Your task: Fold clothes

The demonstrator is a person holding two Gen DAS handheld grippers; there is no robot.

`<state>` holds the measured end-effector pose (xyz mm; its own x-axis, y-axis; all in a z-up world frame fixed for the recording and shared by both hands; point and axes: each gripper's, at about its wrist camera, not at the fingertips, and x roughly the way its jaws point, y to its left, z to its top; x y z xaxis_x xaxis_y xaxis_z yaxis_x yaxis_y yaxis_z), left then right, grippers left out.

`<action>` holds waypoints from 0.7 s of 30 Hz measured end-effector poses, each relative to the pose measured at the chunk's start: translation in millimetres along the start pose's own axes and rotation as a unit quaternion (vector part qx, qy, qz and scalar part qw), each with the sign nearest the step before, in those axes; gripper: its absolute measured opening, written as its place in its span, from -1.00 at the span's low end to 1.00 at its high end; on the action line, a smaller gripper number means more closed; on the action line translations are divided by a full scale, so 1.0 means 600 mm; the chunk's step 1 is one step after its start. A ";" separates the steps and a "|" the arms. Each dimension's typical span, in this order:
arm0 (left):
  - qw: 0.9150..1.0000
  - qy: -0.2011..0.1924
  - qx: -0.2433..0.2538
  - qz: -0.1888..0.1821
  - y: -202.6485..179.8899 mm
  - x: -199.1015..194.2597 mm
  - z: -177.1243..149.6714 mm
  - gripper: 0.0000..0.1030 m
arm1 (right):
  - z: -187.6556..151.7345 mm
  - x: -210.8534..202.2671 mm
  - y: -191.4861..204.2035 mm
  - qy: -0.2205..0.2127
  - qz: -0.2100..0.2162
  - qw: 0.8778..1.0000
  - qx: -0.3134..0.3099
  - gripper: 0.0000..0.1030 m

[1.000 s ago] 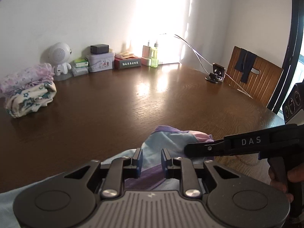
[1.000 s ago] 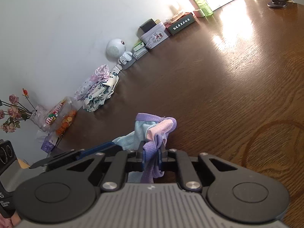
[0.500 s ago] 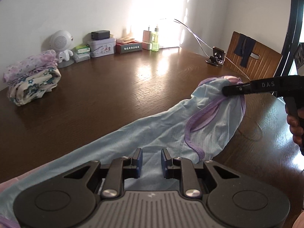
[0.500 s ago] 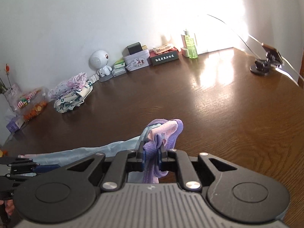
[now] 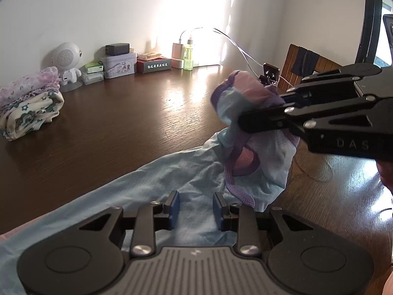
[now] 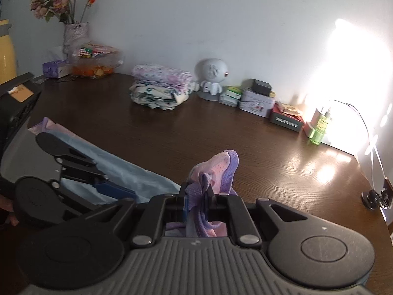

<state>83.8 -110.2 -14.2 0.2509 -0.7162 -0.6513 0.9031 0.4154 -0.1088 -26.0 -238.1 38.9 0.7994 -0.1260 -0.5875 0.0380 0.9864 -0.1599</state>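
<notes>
Bare table ahead; folded pile, boxes along wall.

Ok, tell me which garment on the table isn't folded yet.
The light blue garment with purple trim, spread loose and held in the right gripper; the two floral ones are stacked folded.

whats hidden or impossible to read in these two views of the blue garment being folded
- Light blue garment: its near end runs under the left gripper body and off the left wrist view's edge.
- Where the right gripper pinches the purple hem: the rest hangs behind its body in the right wrist view.
- Dark box label: too small to read.
</notes>
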 end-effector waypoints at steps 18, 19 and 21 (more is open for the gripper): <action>0.998 -0.016 -0.062 0.027 0.077 -0.059 -0.031 -0.33 | -0.016 0.083 0.067 0.047 0.020 0.999 0.014 -0.78; 0.998 -0.013 -0.062 0.027 0.078 -0.057 -0.033 -0.33 | -0.016 0.084 0.069 0.046 0.018 0.999 0.014 -0.77; 0.998 -0.009 -0.062 0.026 0.079 -0.052 -0.036 -0.33 | -0.016 0.086 0.070 0.045 0.019 0.999 0.017 -0.74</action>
<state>111.2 -55.8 -15.2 0.3038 -0.7005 -0.6458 0.8384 0.5186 -0.1681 11.0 -204.3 -5.5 0.7435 -0.0956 -0.6619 0.0303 0.9935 -0.1096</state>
